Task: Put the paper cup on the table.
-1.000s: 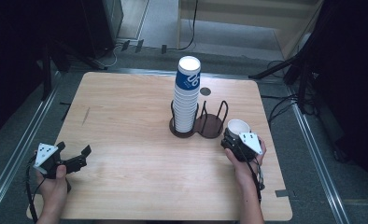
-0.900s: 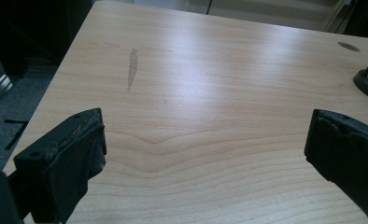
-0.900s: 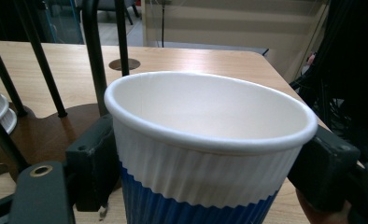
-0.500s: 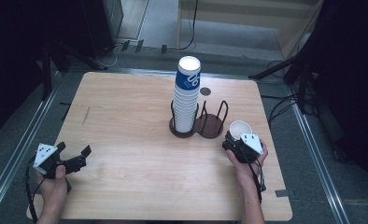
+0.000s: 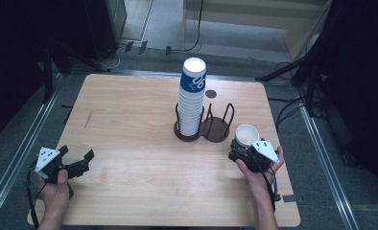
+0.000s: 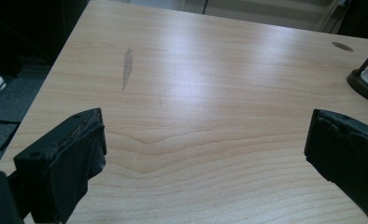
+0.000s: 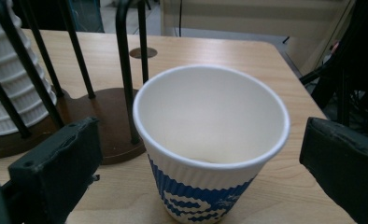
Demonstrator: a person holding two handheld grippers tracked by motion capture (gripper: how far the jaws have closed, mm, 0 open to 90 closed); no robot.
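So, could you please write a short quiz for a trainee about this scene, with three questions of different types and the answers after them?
1. True or false: the right tongs are closed on the single paper cup.
2. Multiple choice: the tall stack of cups stands
A. in the left ring of the dark holder
B. in its right ring
C. directly on the table, away from the holder
3. Short answer: what lies between the jaws of the left tongs?

Key
1. False. The jaws stand wide open on either side of the cup, apart from it.
2. A.
3. Nothing but bare table; these tongs are open too.
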